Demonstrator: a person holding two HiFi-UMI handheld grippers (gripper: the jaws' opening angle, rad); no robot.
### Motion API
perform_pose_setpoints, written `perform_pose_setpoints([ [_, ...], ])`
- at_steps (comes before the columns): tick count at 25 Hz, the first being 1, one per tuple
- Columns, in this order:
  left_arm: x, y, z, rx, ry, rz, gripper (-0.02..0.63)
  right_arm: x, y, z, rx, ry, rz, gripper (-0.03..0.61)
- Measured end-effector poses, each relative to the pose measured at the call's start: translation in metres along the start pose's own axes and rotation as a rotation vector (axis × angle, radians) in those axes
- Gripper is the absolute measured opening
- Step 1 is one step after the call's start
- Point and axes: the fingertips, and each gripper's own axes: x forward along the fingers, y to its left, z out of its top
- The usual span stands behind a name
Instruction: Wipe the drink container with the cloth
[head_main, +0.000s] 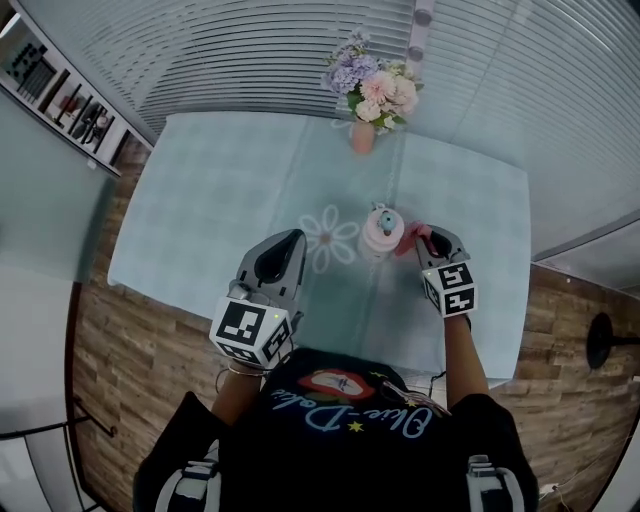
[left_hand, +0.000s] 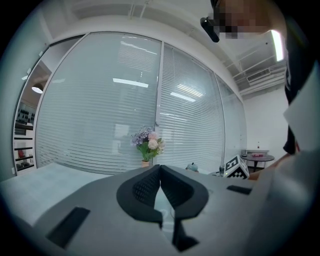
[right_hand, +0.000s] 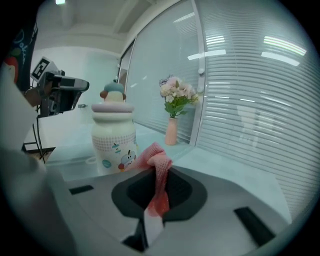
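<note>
The drink container (head_main: 381, 232) is a white and pink bottle with a teal knob on its lid, upright on the pale table (head_main: 220, 190); in the right gripper view the bottle (right_hand: 114, 134) stands just left of the jaws. My right gripper (head_main: 424, 243) is shut on a pink cloth (right_hand: 156, 172), and the cloth's bunched end (head_main: 410, 238) touches the bottle's right side. My left gripper (head_main: 283, 250) is held up left of the bottle, apart from it, its jaws shut with nothing between them (left_hand: 160, 176).
A pink vase of flowers (head_main: 368, 95) stands at the table's far edge, behind the bottle. A flower-shaped mark (head_main: 329, 236) shows on the tabletop left of the bottle. Blinds run along the far wall, and wooden floor (head_main: 140, 350) lies around the table.
</note>
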Motion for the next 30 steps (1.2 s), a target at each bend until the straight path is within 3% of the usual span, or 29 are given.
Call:
perform_pose_setpoints([
  [15, 0.032, -0.040, 0.006, 0.026, 0.004, -0.167, 0.005, -0.108, -0.004, 0.059, 0.238, -0.340, -0.110, 0.025],
  [30, 0.045, -0.051, -0.001, 0.019, 0.018, -0.244, 0.005, -0.128, 0.002, 0.066, 0.330, -0.391, -0.143, 0.025],
])
